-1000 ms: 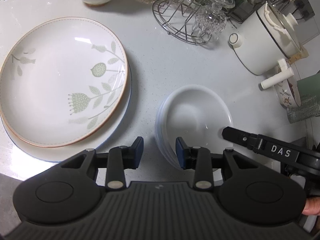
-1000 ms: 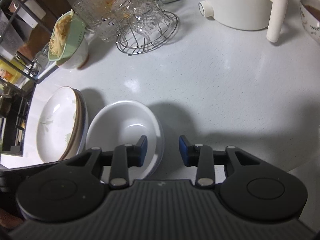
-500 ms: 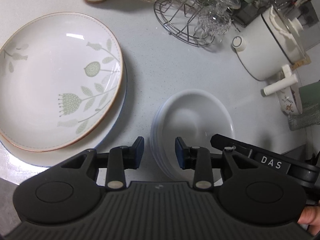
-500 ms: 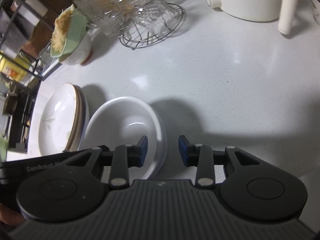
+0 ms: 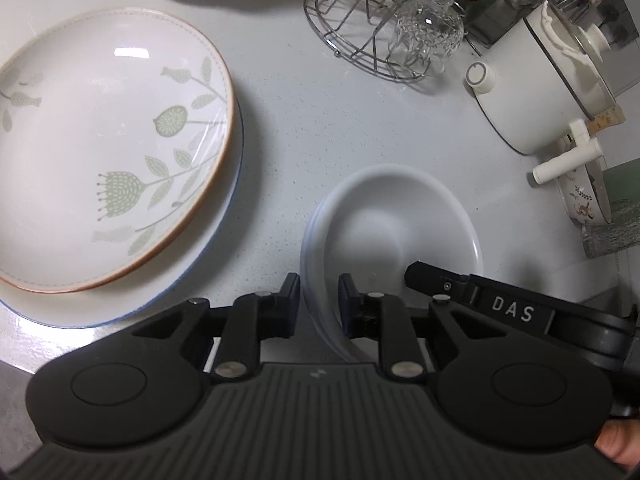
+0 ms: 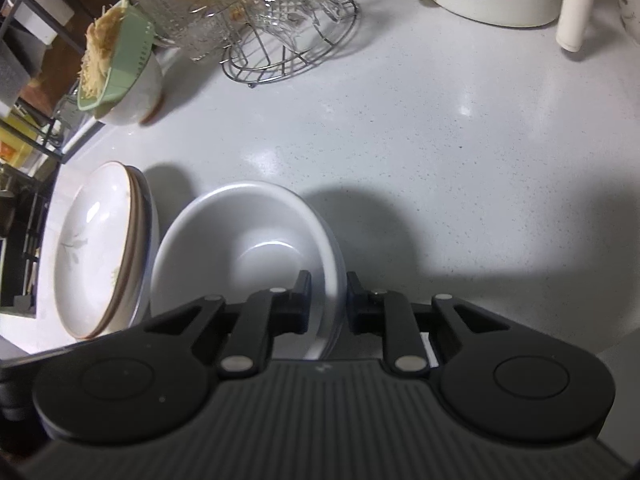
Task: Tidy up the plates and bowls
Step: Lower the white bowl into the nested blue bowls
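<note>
We find the white bowl stack [image 5: 394, 220] right of the stacked plates [image 5: 108, 148]. The left gripper [image 5: 319, 298] and right gripper [image 6: 328, 298] each straddle opposite rims, jaws open. Next: close both, lift level.

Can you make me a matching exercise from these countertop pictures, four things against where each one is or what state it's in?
Things:
1. white bowl stack
2. floral plate
3. crystal glasses
4. green colander

States:
A. nested in a cream bowl
B. on a blue-rimmed plate
C. hung on a wire rack
D. rim straddled by both grippers

Pairs: 1-D, 2-B, 3-C, 4-A
</note>
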`<act>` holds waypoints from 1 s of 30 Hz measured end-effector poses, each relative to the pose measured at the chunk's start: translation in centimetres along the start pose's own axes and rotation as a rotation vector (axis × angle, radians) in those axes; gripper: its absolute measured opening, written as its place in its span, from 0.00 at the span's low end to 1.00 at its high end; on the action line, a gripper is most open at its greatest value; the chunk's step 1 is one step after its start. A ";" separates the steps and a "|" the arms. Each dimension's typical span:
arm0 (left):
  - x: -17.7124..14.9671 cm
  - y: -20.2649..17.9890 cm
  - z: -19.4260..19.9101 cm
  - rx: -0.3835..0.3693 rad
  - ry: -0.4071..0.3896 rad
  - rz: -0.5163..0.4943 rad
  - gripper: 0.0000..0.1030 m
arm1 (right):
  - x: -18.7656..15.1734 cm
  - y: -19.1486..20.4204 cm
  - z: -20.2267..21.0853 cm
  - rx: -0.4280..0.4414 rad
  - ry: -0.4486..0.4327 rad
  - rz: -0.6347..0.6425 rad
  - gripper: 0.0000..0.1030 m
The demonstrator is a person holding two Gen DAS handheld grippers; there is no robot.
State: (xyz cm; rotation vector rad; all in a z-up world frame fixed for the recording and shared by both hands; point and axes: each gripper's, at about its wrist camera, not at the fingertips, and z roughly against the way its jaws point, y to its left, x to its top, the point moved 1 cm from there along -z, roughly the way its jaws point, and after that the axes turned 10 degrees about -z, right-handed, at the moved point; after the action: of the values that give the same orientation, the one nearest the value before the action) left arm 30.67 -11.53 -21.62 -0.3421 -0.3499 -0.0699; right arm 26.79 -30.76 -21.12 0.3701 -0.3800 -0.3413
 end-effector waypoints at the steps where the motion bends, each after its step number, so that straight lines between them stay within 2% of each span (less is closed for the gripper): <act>1: 0.1 0.1 0.1 -0.006 0.001 0.000 0.23 | 0.0 0.1 0.3 -0.005 -0.004 -0.009 0.20; 8: 2.2 -0.8 3.5 -0.003 -0.008 -0.072 0.23 | -0.1 0.8 2.6 0.000 -0.004 -0.064 0.20; 15: 3.0 -1.6 7.3 -0.023 -0.034 -0.118 0.23 | 0.5 2.6 6.2 0.009 -0.043 -0.096 0.20; 22: 3.5 -1.4 10.8 -0.047 -0.068 -0.110 0.23 | 0.9 4.6 9.2 0.021 -0.096 -0.098 0.20; 30: 4.7 0.1 14.8 -0.045 -0.126 -0.114 0.23 | 0.8 7.5 11.1 0.047 -0.119 -0.080 0.20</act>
State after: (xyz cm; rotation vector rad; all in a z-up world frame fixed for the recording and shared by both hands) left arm 30.33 -6.50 -6.97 -0.3717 -0.4933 -0.1688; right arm 24.74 -27.62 -8.24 0.4128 -0.4912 -0.4349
